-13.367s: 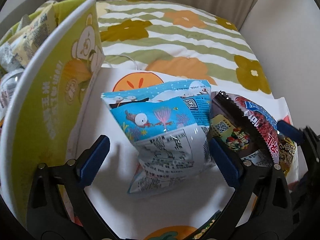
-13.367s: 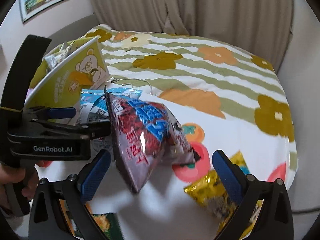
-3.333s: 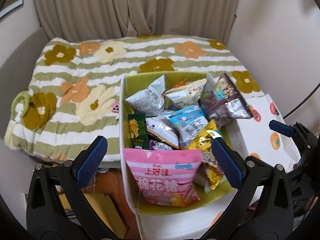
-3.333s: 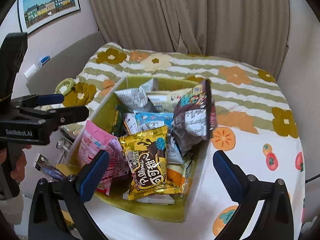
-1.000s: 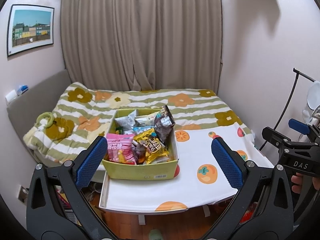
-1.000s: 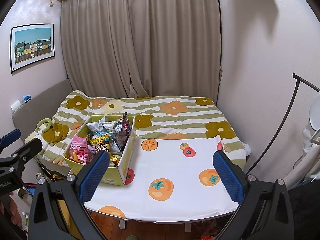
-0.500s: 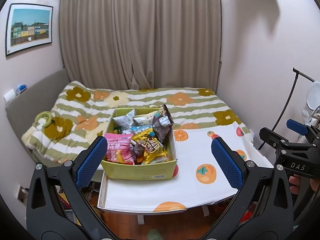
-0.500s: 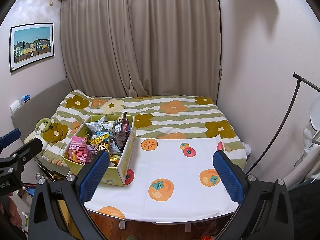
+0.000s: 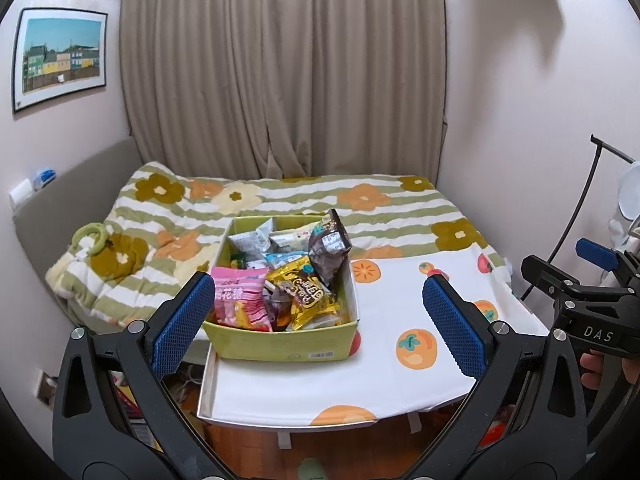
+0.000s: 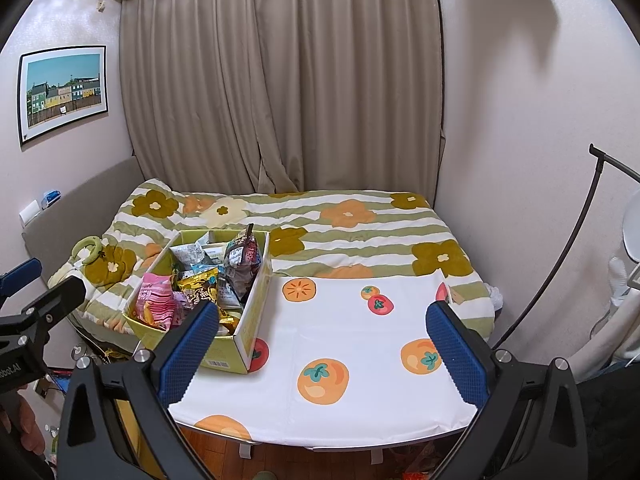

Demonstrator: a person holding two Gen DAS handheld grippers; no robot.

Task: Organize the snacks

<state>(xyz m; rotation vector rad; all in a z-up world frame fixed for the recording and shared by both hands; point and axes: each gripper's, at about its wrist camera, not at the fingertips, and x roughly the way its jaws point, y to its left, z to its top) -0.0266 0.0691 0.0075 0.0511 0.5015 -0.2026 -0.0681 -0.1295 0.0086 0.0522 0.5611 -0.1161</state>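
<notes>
While both grippers gape empty, green box on table holds heaped snack packets

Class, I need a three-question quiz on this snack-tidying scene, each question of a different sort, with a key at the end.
1. True or false: the left claw grips a snack packet.
2. Multiple choice: where does the box stand? A) on the striped quilt, B) on the fruit-print tablecloth, C) on the floor.
3. Fill in: the packet at the box's front left corner is coloured ____.

Key
1. False: both it and the right claw are open and hold nothing.
2. B: it stands on the tablecloth, at its left end.
3. Pink: the pink packet lies beside a yellow packet.
</notes>
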